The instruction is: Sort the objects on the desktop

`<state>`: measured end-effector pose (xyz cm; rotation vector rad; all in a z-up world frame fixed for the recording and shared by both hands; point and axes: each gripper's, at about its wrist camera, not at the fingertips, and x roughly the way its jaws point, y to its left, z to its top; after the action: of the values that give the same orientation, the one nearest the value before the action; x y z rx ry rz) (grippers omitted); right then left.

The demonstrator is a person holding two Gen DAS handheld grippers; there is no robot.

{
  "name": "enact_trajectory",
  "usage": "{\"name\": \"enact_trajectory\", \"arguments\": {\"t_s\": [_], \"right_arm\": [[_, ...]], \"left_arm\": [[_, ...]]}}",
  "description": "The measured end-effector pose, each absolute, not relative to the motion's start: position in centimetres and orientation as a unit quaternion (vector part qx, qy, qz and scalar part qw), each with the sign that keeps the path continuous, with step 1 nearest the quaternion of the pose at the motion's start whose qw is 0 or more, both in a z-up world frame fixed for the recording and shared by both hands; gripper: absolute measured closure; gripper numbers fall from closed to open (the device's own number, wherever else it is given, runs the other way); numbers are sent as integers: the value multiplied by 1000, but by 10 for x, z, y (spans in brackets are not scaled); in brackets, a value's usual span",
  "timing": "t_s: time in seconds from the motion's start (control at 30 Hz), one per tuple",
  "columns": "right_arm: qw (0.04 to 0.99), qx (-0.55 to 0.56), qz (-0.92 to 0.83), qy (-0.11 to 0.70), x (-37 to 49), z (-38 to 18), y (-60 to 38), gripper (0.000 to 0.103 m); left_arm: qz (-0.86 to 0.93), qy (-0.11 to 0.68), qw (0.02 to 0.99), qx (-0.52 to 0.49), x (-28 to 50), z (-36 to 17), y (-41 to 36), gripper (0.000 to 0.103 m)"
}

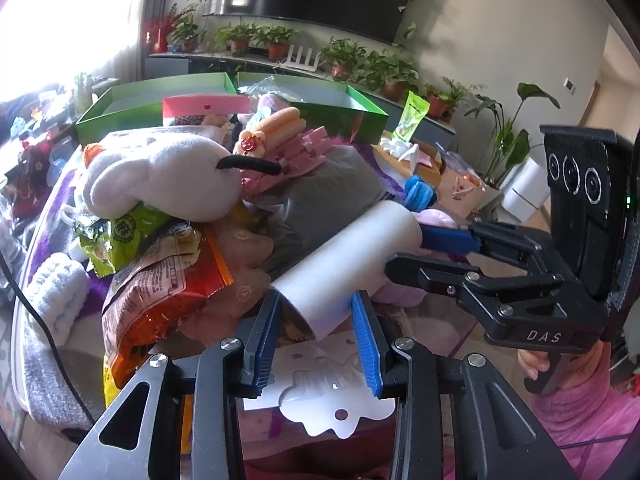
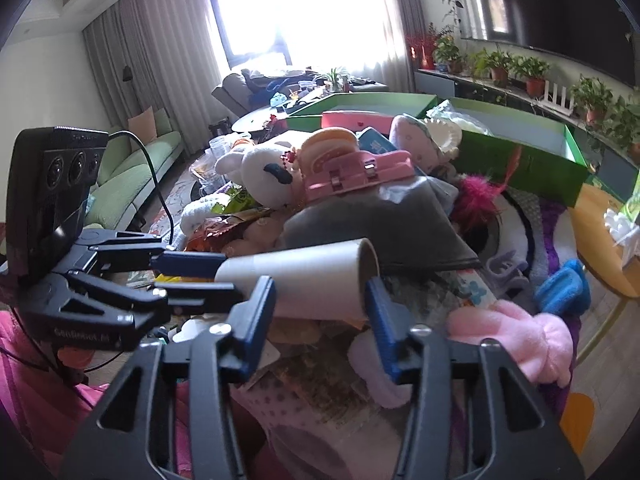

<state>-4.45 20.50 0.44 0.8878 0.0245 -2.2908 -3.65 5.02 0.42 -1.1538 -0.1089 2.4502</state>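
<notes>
A white cardboard tube (image 1: 348, 256) hangs slanted above a heap of toys and snack bags. In the left wrist view my left gripper (image 1: 316, 300) is shut on the tube's near end, with a blue pad pressed on each side. My right gripper (image 1: 406, 252) comes in from the right and clamps the tube's far end. In the right wrist view the tube (image 2: 312, 280) lies across the frame. There the right gripper (image 2: 320, 286) has its pads against the tube's open end, and the left gripper (image 2: 230, 276) holds the other end.
Under the tube lie a white plush rabbit (image 1: 172, 176), an orange snack bag (image 1: 160, 292), a grey cloth (image 1: 328, 184), a pink clip (image 2: 352, 172) and a pink plush (image 2: 516, 340). Two open green boxes (image 1: 132, 108) (image 2: 520, 160) stand behind the heap. A person's pink sleeve (image 1: 592, 412) is at the right.
</notes>
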Motion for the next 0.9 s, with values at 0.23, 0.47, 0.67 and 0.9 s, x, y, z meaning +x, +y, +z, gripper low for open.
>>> {"name": "enact_trajectory", "arguments": {"t_s": [0.23,0.47,0.67,0.9], "right_arm": [[318,356,-879,3,-36,-2,208,62],[304,360,-882,-7,-27,0,207,65],[302,339,-891,1,-15,13,207,66],[286,320,-903,-20,-18,28,218,66]], "left_arm": [[882,-44,221,-414,-39,5,51,66],[889,-41,218,-401,-38,16,53,66],[902,-16,217,-373,-39,35,62,66],[910,5,223,-349,-42,50,71,66]]}}
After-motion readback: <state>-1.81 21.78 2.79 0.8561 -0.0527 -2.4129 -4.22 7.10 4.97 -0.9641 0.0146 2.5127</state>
